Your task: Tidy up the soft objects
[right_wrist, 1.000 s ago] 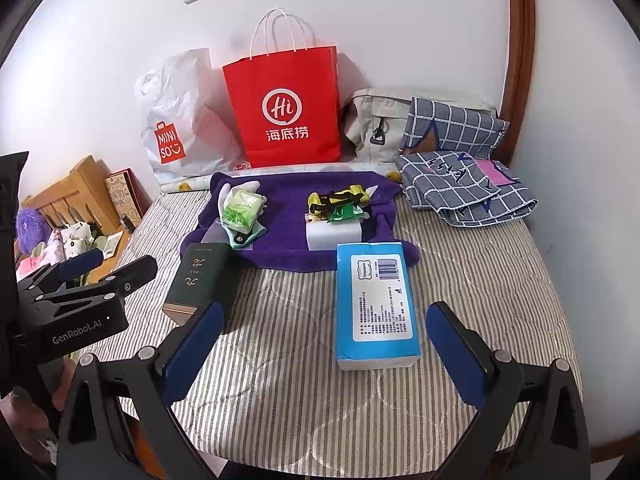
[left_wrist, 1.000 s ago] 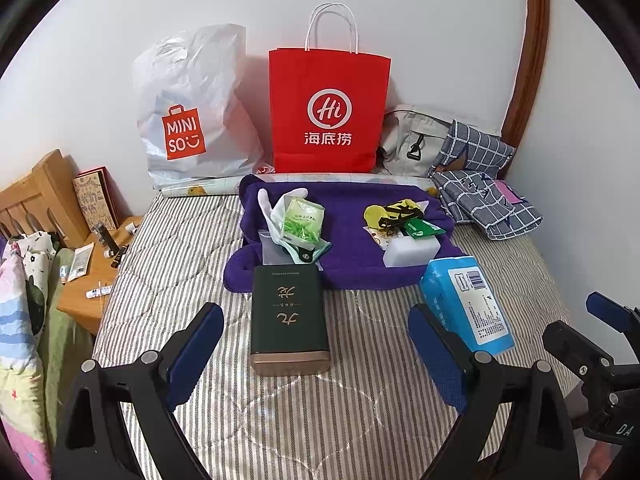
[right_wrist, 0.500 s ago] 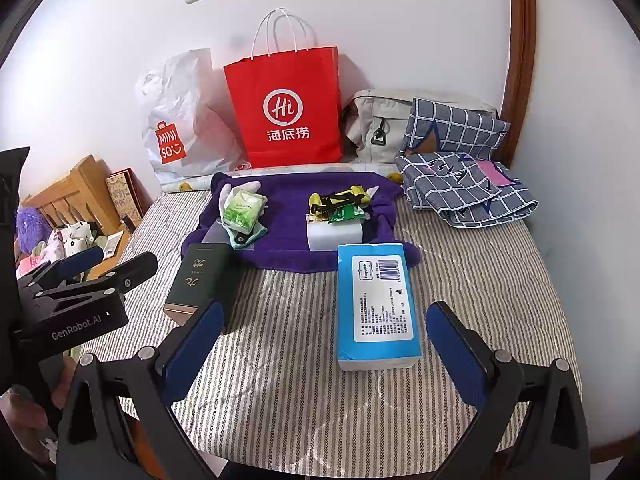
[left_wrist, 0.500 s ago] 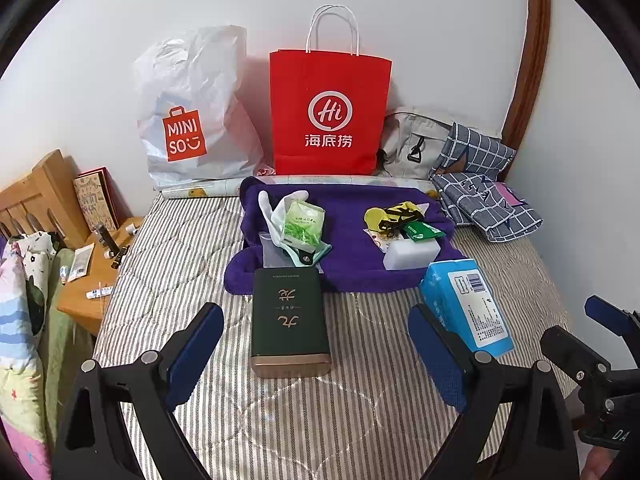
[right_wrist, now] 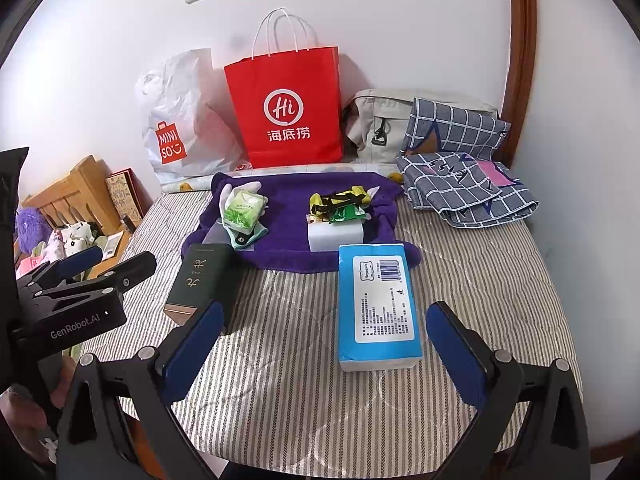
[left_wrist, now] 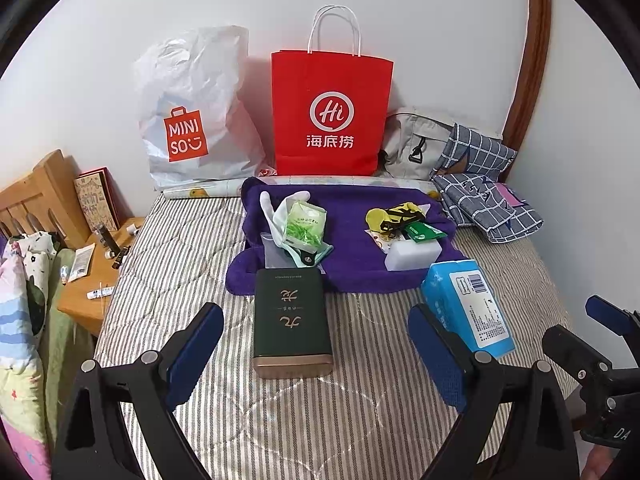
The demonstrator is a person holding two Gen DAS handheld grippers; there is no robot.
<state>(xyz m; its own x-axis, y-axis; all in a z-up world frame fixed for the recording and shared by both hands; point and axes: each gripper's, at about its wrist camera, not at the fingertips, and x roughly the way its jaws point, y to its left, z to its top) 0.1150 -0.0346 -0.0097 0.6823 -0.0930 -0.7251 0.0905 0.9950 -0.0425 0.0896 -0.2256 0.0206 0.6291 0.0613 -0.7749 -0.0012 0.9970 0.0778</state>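
Sensibly, on the striped bed (right_wrist: 480,280) each tool should settle squarely over its target, the right gripper (right_wrist: 320,344) straddling the blue tissue pack (right_wrist: 378,304) lengthwise so soft sides compress evenly. Both grippers gape wide and empty; the left gripper (left_wrist: 316,356) frames the green box (left_wrist: 293,320) without touching it.

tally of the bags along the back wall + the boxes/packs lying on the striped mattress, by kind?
Paper shopping bag: 1, red bag
Plastic shopping bag: 1, white Miniso bag
Fabric bag: 1, grey bag
Dark green box: 1, green box
Blue tissue pack: 1, tissue pack
Total: 5
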